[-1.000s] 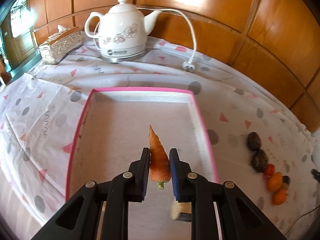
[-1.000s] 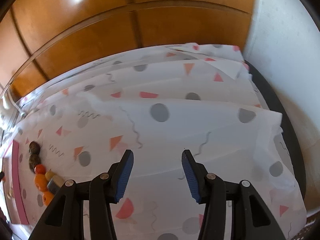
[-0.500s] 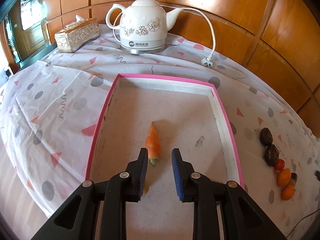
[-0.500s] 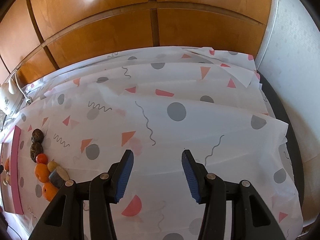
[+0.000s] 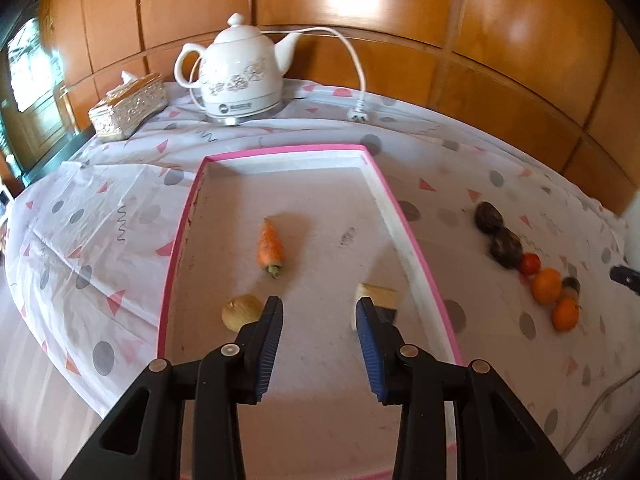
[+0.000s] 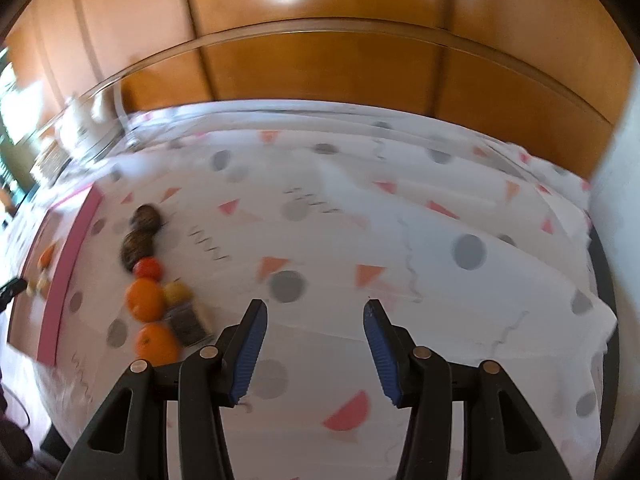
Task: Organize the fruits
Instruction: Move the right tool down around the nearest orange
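Note:
A short carrot [image 5: 271, 247] lies loose in the pink-rimmed tray [image 5: 416, 240], beside a yellowish round fruit [image 5: 242, 312] and a pale wedge [image 5: 378, 298]. My left gripper [image 5: 319, 309] hovers over the tray's near half, its jaws opening, nothing between them. On the cloth right of the tray sits a row of fruit: two dark ones [image 5: 496, 234], a small red one [image 5: 530, 263] and two oranges [image 5: 554, 296]. The right wrist view is blurred; my right gripper [image 6: 316, 312] is open and empty above the bare cloth, with that same fruit row [image 6: 146, 276] to its left.
A white electric kettle [image 5: 240, 76] with its cord and plug [image 5: 359, 113] stands at the back of the table. A decorated tissue box [image 5: 128, 106] is to its left. Wooden wall panels close off the far side. A small dark-labelled item [image 6: 188, 322] lies among the oranges.
My left gripper let go of the carrot, which now lies in the tray, and the jaws have spread while the gripper pulled back. The right gripper swung left, bringing the fruit row closer.

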Tool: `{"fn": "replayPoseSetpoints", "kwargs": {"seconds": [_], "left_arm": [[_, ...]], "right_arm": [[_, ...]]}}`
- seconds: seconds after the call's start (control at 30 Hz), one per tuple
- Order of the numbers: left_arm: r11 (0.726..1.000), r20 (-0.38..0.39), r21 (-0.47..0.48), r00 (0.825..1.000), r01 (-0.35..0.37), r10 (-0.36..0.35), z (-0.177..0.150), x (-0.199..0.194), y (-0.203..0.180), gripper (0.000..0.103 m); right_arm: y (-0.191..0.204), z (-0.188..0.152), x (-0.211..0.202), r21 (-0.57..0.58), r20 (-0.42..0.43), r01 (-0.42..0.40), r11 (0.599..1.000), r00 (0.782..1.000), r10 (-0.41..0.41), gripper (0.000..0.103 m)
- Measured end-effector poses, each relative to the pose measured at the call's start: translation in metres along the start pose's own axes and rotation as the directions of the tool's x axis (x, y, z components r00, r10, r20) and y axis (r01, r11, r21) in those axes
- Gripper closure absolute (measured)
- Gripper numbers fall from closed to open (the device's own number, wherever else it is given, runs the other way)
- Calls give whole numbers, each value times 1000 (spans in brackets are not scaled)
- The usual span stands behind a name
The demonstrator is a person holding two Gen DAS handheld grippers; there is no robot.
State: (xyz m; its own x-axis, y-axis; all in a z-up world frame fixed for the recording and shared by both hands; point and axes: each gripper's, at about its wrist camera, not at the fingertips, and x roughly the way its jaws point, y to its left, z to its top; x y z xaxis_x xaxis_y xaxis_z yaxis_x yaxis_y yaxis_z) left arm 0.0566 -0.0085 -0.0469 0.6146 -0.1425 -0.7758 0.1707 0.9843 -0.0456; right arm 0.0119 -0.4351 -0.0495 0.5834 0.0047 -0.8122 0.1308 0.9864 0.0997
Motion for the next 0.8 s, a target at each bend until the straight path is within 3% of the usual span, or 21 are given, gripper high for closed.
{"fn": "replayPoseSetpoints", "kwargs": {"seconds": [0.37, 0.6, 0.8], "left_arm": [[997, 34, 82, 999, 10, -13, -17, -24, -12, 64], [995, 43, 90, 999, 30, -34, -25, -34, -11, 59], [996, 40, 78, 998, 34, -37, -29, -37, -7, 59]], "right_arm": [[38, -3, 6, -118, -41, -87, 989, 996, 83, 52], [55, -4, 10, -143, -63, -118, 983, 992, 110, 52], [85, -8, 9, -200, -80, -209, 957, 977, 196, 52]]}}
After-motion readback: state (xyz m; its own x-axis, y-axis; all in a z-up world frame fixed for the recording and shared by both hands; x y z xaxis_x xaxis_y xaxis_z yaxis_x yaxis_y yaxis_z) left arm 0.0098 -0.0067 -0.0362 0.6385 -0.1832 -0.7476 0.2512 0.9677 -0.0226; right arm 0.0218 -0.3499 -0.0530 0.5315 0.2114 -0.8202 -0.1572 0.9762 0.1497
